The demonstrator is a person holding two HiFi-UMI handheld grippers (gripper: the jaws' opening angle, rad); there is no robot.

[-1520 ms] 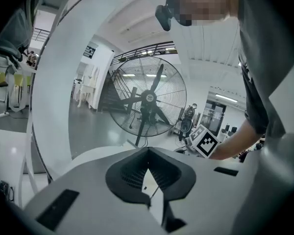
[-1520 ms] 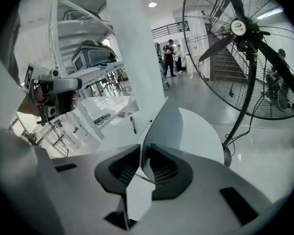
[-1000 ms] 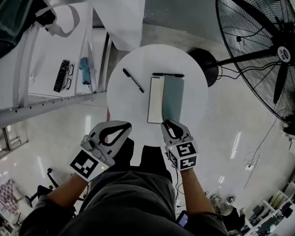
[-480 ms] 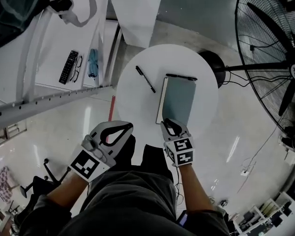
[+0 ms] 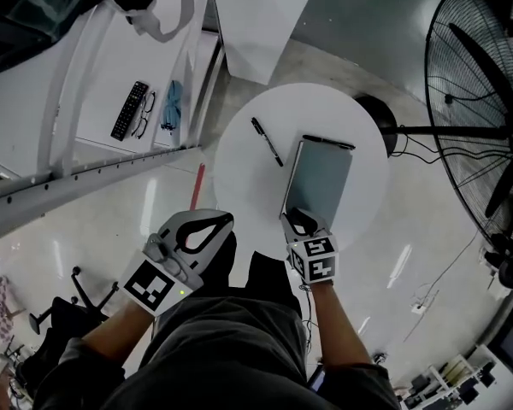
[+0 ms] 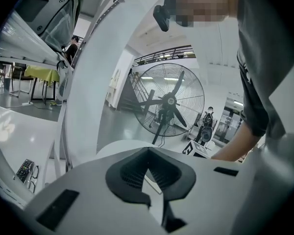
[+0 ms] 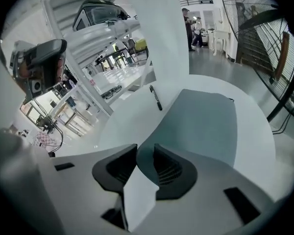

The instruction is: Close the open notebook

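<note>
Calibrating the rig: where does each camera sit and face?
Head view: on the person's head, steeply down at round white table, grey-covered notebook; both grippers, forearms show.
Left gripper view: on the shut left gripper, across toward the black floor fan; torso, arm show.
Right gripper view: on the right gripper, down at the notebook; jaws just opening, cover corner between.
Shared: head and right gripper views show notebook, black pen.

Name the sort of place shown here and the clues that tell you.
Probably a large workshop or lab hall: an industrial pedestal fan, a polished floor, and a long white bench carrying a remote control.
</note>
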